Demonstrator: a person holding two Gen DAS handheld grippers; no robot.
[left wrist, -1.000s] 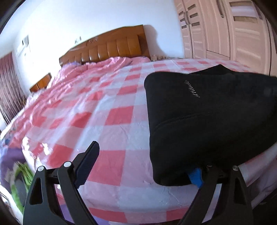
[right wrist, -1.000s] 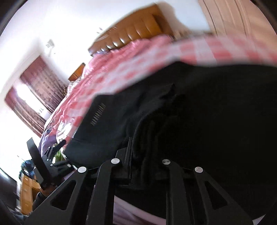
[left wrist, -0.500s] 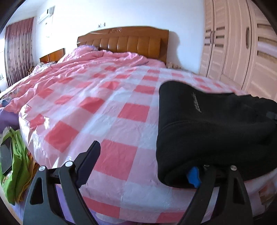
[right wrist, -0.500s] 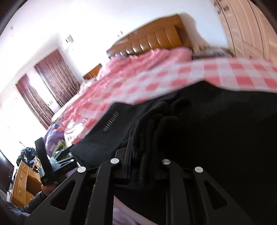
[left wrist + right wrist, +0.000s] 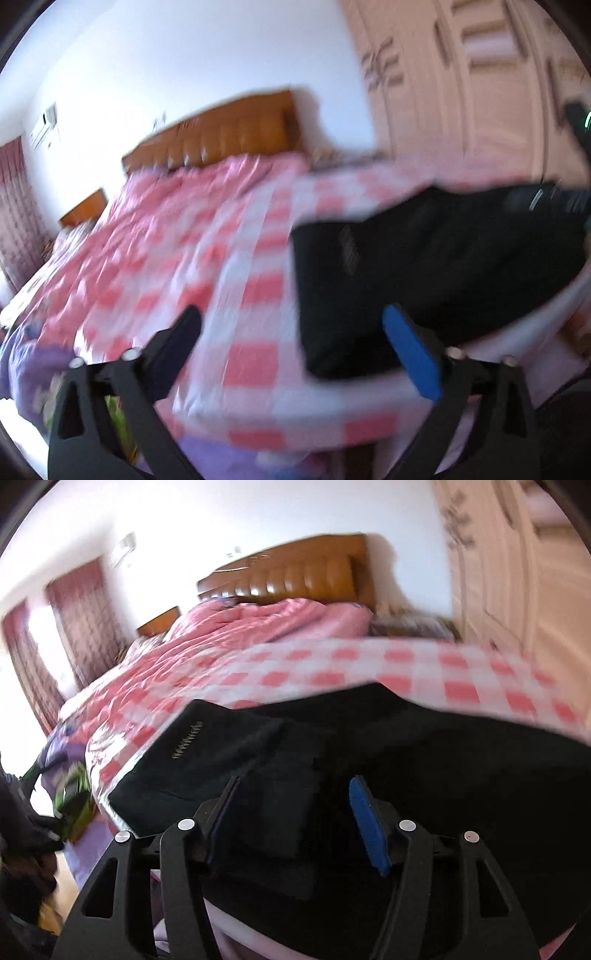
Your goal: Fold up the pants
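The black pants [image 5: 406, 266] lie folded in a thick block at the near right corner of the pink checked bed [image 5: 236, 280]. My left gripper [image 5: 291, 332] hovers over the bed's near edge with its jaws opening wide. The pants' near corner shows between the fingers, but the blue pad [image 5: 410, 350] stands off it. In the right wrist view the pants [image 5: 424, 746] fill the foreground. My right gripper [image 5: 291, 812] is just above them, its jaws opening. A flat fold of black cloth lies between the fingers and neither pad presses it. Both views are blurred.
A wooden headboard [image 5: 295, 576] and a bunched pink quilt [image 5: 258, 627] are at the far end of the bed. Cream wardrobe doors [image 5: 480, 92] stand to the right. Purple and green cloth [image 5: 70, 786] hangs off the bed's left side. Red curtains [image 5: 85, 620] are on the left.
The right gripper let go of the bunched fold and its jaws spread; the cloth now lies flat. The left gripper rose, and its blue pad came out from under the pants' edge.
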